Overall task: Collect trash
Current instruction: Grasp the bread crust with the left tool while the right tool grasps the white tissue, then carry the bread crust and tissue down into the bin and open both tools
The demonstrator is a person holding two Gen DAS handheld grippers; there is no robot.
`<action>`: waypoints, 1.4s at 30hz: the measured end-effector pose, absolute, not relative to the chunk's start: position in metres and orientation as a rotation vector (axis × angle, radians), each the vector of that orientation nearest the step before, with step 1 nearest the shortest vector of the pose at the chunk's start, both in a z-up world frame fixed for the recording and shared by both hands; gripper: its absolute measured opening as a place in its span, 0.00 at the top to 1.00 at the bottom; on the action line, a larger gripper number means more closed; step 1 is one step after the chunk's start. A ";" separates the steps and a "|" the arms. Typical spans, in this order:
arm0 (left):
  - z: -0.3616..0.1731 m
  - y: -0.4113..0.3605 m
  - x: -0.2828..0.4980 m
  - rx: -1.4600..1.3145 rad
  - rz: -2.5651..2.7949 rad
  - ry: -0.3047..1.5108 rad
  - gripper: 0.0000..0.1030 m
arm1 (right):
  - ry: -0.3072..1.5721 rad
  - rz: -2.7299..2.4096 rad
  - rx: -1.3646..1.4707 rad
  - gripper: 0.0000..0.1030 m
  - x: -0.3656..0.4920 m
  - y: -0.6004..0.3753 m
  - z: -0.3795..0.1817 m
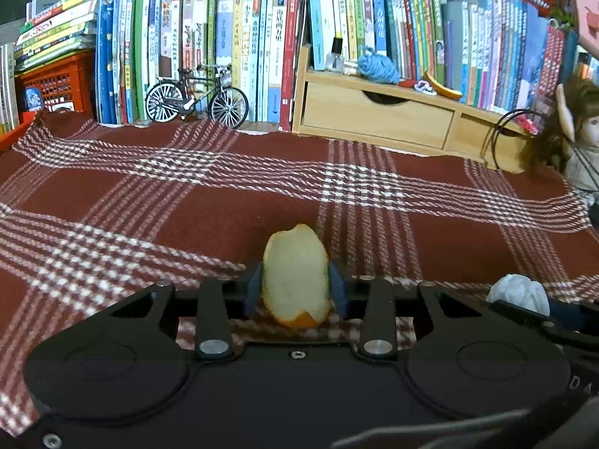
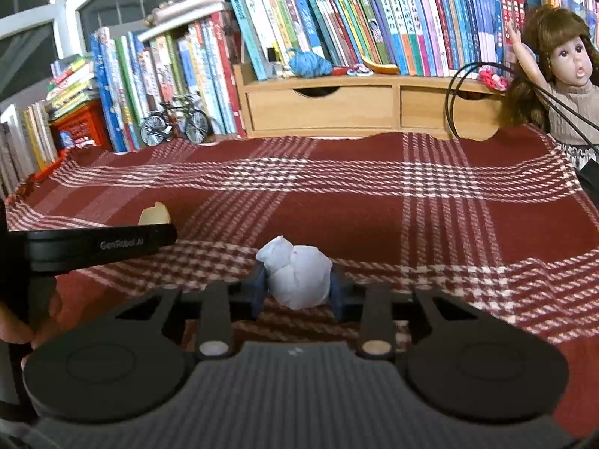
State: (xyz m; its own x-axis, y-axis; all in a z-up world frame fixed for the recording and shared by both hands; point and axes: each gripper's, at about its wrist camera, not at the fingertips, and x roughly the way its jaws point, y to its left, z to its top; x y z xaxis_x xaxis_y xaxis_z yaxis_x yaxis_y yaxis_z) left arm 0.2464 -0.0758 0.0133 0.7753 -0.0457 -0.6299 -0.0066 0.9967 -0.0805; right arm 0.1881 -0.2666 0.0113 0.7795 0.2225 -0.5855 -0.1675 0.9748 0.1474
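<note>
A piece of orange peel (image 1: 294, 273), pale side toward the camera, stands on the red plaid cloth (image 1: 209, 205). My left gripper (image 1: 296, 285) is shut on it, blue pads pressing both edges. In the right wrist view a crumpled white tissue (image 2: 295, 273) sits between the blue pads of my right gripper (image 2: 297, 287), which is shut on it. The two grippers are side by side: the tissue (image 1: 518, 292) shows at the lower right of the left wrist view. The peel's tip (image 2: 154, 214) pokes above the left gripper's black body (image 2: 101, 243) in the right wrist view.
Rows of books (image 1: 243, 37) line the back. In front of them stand a model bicycle (image 1: 196, 97) and a wooden drawer unit (image 1: 374, 112) with blue yarn (image 1: 378, 67) on top. A doll (image 2: 561, 86) and black cables (image 2: 456, 89) sit at the right. A red crate (image 1: 56, 82) is at the left.
</note>
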 end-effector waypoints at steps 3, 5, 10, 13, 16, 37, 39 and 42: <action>0.023 -0.071 0.226 -0.055 -0.044 0.666 0.65 | 0.627 0.233 0.080 0.62 0.175 -0.264 0.018; 0.029 -0.068 0.209 -0.042 -0.059 0.652 0.65 | 0.615 0.250 0.076 0.62 0.163 -0.263 0.022; 0.043 -0.060 0.165 -0.010 -0.096 0.636 0.65 | 0.591 0.285 0.073 0.62 0.132 -0.260 0.032; 0.050 -0.055 0.136 0.009 -0.115 0.628 0.65 | 0.577 0.312 0.067 0.62 0.109 -0.257 0.037; 0.055 -0.048 0.108 0.010 -0.135 0.626 0.65 | 0.567 0.343 0.067 0.62 0.085 -0.255 0.041; 0.036 -0.013 -0.066 0.013 -0.237 0.701 0.65 | 0.617 0.540 -0.021 0.62 -0.056 -0.226 0.022; 0.029 -0.014 -0.077 0.002 -0.247 0.731 0.65 | 0.632 0.551 -0.023 0.62 -0.066 -0.223 0.017; 0.020 -0.014 -0.093 -0.001 -0.254 0.762 0.65 | 0.646 0.562 -0.034 0.61 -0.080 -0.218 0.010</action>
State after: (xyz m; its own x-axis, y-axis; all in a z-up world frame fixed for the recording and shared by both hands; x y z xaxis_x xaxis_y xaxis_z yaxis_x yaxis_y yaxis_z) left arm -0.0935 -0.0139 0.0203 0.6946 -0.2280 -0.6823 0.2275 0.9694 -0.0923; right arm -0.0800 -0.2178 0.0095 0.6551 0.4851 -0.5793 -0.5060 0.8510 0.1404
